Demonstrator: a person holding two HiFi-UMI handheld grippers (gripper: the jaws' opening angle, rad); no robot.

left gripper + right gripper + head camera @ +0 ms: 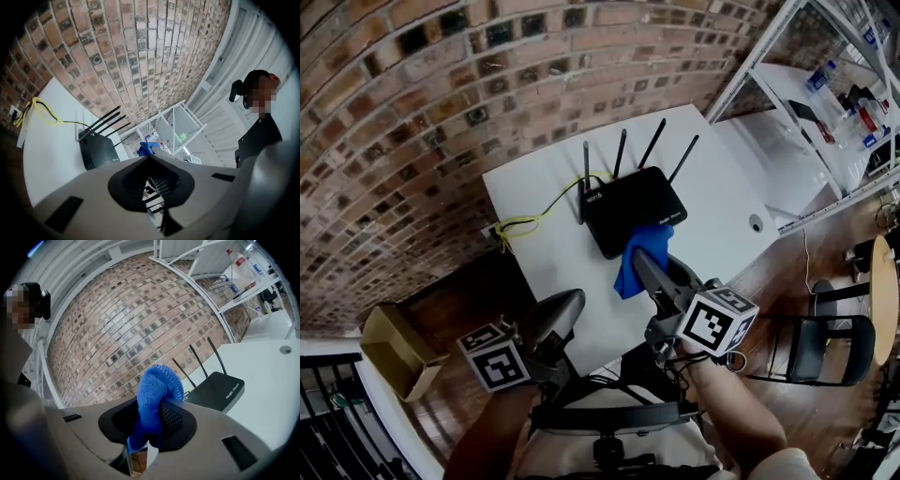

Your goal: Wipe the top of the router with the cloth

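While our right gripper (pixel 643 264) clamps the cloth (pixel 628 277), the router (pixel 636 208) lies just ahead, long side crosswise; our left gripper (pixel 572 302), jaws together and empty, sits farther back.

The router (pixel 635 210), a flat black box with four thin antennas raised along its far edge, is being seen lying flat near the middle of the white table (pixel 534 216); the cloth (pixel 636 264), blue and knitted, is being held bunched between the jaws of the right gripper (pixel 639 257), hanging over the table's near half.
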